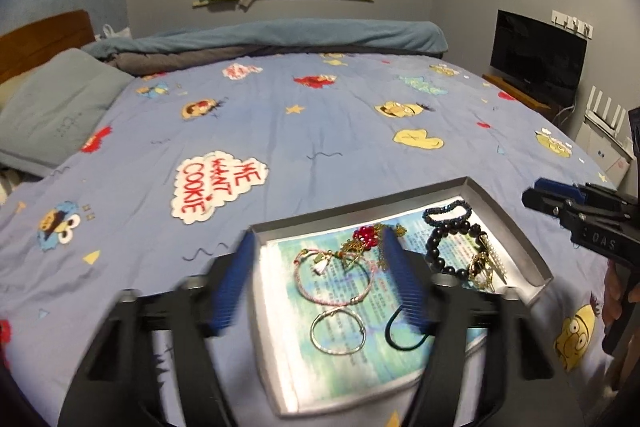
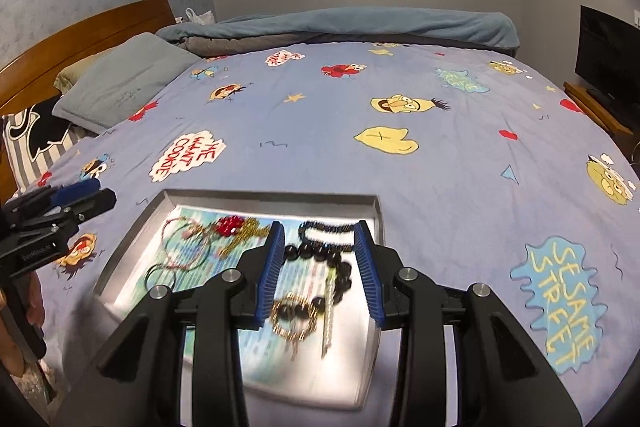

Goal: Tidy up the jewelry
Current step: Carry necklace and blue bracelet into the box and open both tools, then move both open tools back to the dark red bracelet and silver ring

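A shallow square metal tray (image 1: 516,227), grey and matte with low upright walls, lies on a bed covered by a soft blue cartoon-printed quilt (image 1: 320,131). A glossy printed paper sheet in blue and green (image 1: 360,339) lines its floor, and the jewelry rests on it. From the left wrist view: a thin pink cord bracelet (image 1: 334,277), a plain silver wire bangle (image 1: 338,331), a dark elastic hair loop (image 1: 404,335), a cluster of red faceted beads on gold chain (image 1: 366,233), a bracelet of round black beads (image 1: 448,251), a dark beaded scrunchie-like ring (image 1: 447,213) and a gold hair clip (image 1: 486,267).

The left gripper (image 1: 320,283) hovers over the tray, its ribbed blue rubber fingers (image 1: 236,287) spread wide with nothing between them. The right gripper (image 2: 320,267) has its fingers (image 2: 270,275) partly apart above the black beads, not pressing on them.

Only the right wrist view shows the striped pillow (image 2: 32,151) by the wooden headboard (image 2: 80,39) and the "Sesame Street" patch (image 2: 560,303); only the left view shows the white router (image 1: 606,115).
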`<state>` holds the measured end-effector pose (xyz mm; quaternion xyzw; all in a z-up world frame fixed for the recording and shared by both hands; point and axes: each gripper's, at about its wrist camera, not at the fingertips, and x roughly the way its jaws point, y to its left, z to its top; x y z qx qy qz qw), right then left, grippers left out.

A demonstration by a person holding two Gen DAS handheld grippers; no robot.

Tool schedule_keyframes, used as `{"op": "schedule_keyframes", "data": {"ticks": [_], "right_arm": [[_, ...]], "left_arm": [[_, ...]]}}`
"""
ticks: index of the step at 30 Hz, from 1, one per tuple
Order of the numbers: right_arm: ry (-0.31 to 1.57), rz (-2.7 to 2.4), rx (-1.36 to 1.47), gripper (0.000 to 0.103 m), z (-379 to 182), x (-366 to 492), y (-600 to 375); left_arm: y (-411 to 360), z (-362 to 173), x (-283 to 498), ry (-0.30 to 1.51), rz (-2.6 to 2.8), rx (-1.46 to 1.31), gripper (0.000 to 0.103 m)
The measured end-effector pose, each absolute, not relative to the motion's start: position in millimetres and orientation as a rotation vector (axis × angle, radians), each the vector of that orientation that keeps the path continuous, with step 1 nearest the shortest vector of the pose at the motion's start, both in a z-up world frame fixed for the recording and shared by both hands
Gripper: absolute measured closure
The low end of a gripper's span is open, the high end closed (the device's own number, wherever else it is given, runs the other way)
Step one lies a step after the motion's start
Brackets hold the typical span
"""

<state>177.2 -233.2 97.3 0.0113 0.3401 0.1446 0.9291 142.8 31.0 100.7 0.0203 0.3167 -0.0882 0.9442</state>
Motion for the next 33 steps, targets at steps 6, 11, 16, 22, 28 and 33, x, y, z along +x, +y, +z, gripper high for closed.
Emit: {"op": "schedule_keyframes", "data": {"ticks": [6,11,16,22,28,33], "right_arm": [[0.672,0.305,0.029,0.011,108.6,145.2,-237.0],[0.657,0.305,0.006,0.006,115.9,117.4,-238.4],[0.659,0.314,-0.007,0.005,111.6,95.6,-237.9],[0.685,0.356,-0.027,0.005,93.9,71.1,-229.6],[0.695,0.403,-0.012,0.005,74.6,51.6,-218.0],[0.703,0.393,-0.032,0.005,56.7,47.1,-210.7]], "left_arm": [[36.1,107.7,120.1,0.642,-0.158,0.037,0.015],[40.8,114.0,95.6,0.632,-0.151,0.046,0.010],[43.0,110.2,72.3,0.644,-0.147,0.050,0.008],[47.6,87.6,44.6,0.681,-0.155,0.055,0.008],[49.6,57.6,25.6,0.712,-0.148,0.054,0.008],[51.1,35.9,24.1,0.748,-0.157,0.039,0.008]]}}
